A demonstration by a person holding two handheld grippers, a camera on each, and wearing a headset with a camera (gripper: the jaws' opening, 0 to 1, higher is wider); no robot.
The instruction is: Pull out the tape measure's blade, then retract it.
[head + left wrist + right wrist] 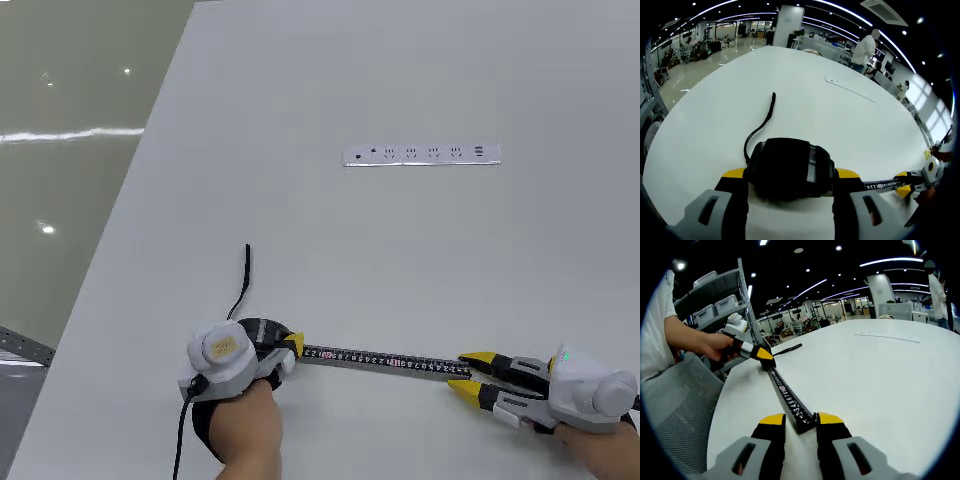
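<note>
A black tape measure case (790, 167) rests on the white table, and my left gripper (790, 174) is shut on its two sides. The case (262, 335) lies at the near left in the head view, with its black wrist strap (242, 278) trailing away over the table. The blade (385, 361) runs out flat to the right. My right gripper (464, 372) is shut on the blade's end (802, 421). The blade (785, 392) stretches back from there to my left gripper (760, 354).
A white power strip (421, 155) lies farther back on the table (400, 250). The table's left edge drops to a glossy floor (70, 120). A mesh chair (675, 405) and metal shelving (720, 295) stand beside the person. People stand beyond the far edge (864, 49).
</note>
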